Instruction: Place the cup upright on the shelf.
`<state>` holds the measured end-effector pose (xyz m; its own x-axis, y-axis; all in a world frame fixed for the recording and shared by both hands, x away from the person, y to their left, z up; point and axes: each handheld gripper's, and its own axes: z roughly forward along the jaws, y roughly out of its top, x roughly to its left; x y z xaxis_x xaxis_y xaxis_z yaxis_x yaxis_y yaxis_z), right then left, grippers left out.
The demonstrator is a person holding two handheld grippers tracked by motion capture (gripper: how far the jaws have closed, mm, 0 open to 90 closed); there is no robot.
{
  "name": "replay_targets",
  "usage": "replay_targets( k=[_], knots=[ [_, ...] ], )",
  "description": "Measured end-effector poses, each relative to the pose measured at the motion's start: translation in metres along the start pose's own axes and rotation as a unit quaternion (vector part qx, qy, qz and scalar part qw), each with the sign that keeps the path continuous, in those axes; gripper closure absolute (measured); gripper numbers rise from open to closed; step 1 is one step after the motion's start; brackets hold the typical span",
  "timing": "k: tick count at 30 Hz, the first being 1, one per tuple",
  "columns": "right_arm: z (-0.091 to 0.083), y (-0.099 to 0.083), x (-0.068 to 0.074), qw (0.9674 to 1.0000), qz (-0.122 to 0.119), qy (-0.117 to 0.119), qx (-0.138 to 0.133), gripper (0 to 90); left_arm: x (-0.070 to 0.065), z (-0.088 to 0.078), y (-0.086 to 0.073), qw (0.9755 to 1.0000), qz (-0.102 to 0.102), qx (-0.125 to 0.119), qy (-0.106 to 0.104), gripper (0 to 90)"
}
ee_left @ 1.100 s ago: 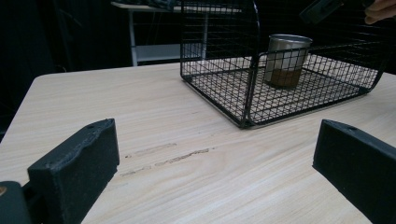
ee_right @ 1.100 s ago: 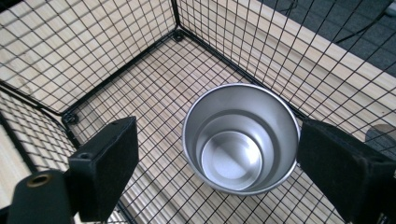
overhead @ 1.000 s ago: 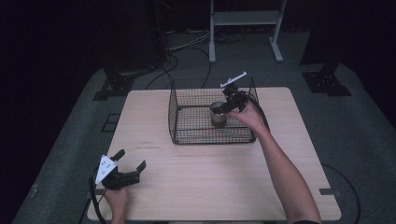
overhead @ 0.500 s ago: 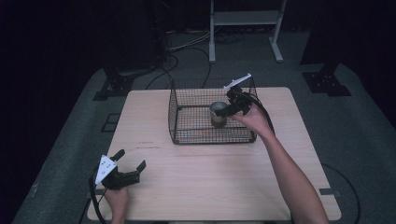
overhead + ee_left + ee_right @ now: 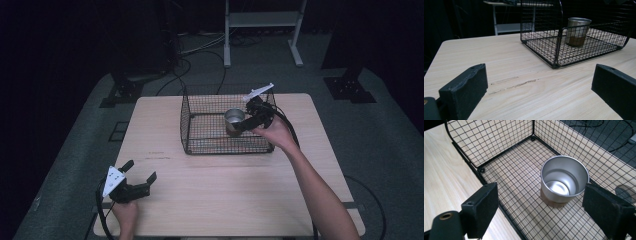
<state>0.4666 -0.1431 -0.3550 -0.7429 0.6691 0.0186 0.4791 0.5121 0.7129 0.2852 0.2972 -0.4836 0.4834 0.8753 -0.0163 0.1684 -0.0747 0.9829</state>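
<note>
A steel cup (image 5: 564, 182) with a brown base stands upright and empty on the floor of a black wire basket (image 5: 499, 152). My right gripper (image 5: 541, 202) hangs open just above the basket's edge, its jaws spread wider than the cup and holding nothing. From above, the cup (image 5: 234, 119) sits right of centre in the basket (image 5: 200, 127), with the right gripper (image 5: 246, 120) close beside it. My left gripper (image 5: 140, 171) rests open near the table's front left corner, jaws empty. Its own view faces the basket (image 5: 559, 50) and the cup (image 5: 577, 31) across bare wood.
The wooden table (image 5: 225, 185) has free room in front of and to the left of the basket. A faint scuff mark (image 5: 514, 83) lies on the wood ahead of the left gripper. Cables and a white stand (image 5: 260, 20) are on the floor beyond.
My right hand and gripper have drawn back slightly to the right and toward the front. The cup stays in place. The left gripper has not moved.
</note>
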Motion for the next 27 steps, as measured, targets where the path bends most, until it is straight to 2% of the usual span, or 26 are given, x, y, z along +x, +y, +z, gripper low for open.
replay_targets(
  k=[14,27],
  knots=[
    [-0.013,-0.016,0.007,0.9999,-0.009,0.001,-0.014,12.7,0.0,0.0,0.0,1.0,0.001,0.001,0.0,0.0],
    [-0.027,-0.027,0.016,0.9996,-0.022,0.001,-0.014,12.7,-0.001,0.001,0.0,1.0,0.003,0.002,0.001,0.0]
  ],
)
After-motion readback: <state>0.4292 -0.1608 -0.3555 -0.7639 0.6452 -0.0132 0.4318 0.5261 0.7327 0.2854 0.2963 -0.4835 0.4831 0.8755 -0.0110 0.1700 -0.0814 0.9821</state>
